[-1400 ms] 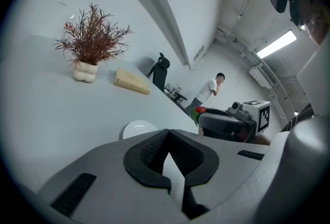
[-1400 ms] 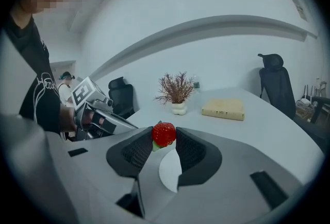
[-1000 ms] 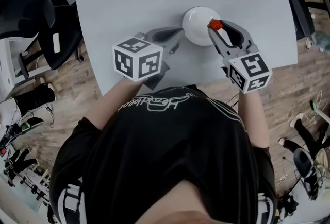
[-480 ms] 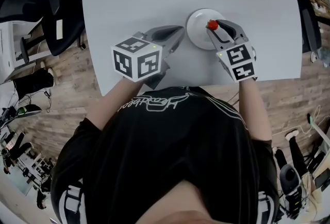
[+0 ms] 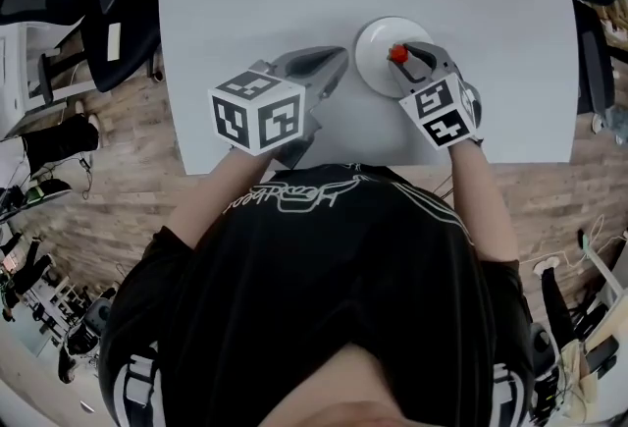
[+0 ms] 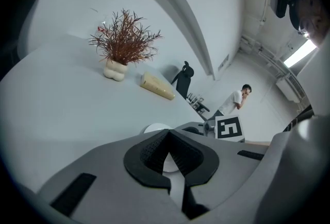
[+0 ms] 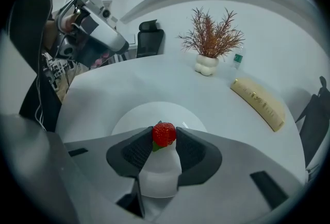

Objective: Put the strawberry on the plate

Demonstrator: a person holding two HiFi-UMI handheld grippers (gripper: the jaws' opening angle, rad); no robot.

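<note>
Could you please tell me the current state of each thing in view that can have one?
right tool: shut on the strawberry.
strawberry: held over the plate, not released.
plate: upright on the table, bare where visible.
left tool: shut, empty.
dried plant: upright in its vase.

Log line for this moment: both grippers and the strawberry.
right gripper: shut on strawberry, over plate | left gripper: shut, empty, beside plate | strawberry: not yet released
</note>
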